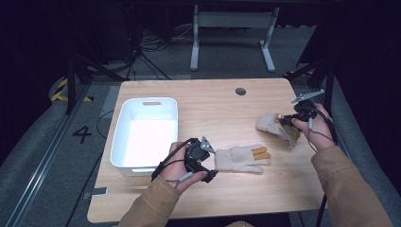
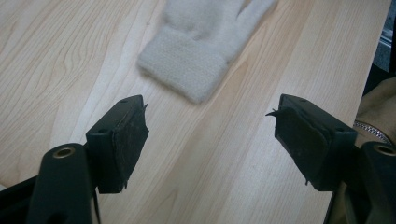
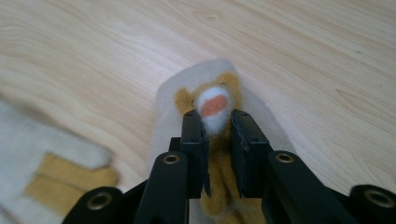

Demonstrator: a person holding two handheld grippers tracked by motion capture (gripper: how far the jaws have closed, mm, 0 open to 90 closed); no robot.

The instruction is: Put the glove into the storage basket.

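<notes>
A cream glove with mustard fingertips (image 1: 241,158) lies flat in the middle of the wooden table (image 1: 213,109). My left gripper (image 1: 210,163) stands open just short of its cuff (image 2: 187,65), nothing between the jaws (image 2: 210,123). A second, matching glove (image 1: 276,125) hangs lifted at the right, its cuff end trailing toward the table. My right gripper (image 1: 286,120) is shut on this glove's fingers: a mustard finger with a white and orange tip (image 3: 215,105) is pinched between the jaws (image 3: 216,128). The first glove shows blurred at lower left (image 3: 51,158).
A white rectangular bin (image 1: 124,111) stands at the table's left, close to my left hand. A round cable hole (image 1: 240,91) sits near the far edge. The table's right edge lies just past my right hand. Another table's legs (image 1: 195,47) stand on the floor beyond.
</notes>
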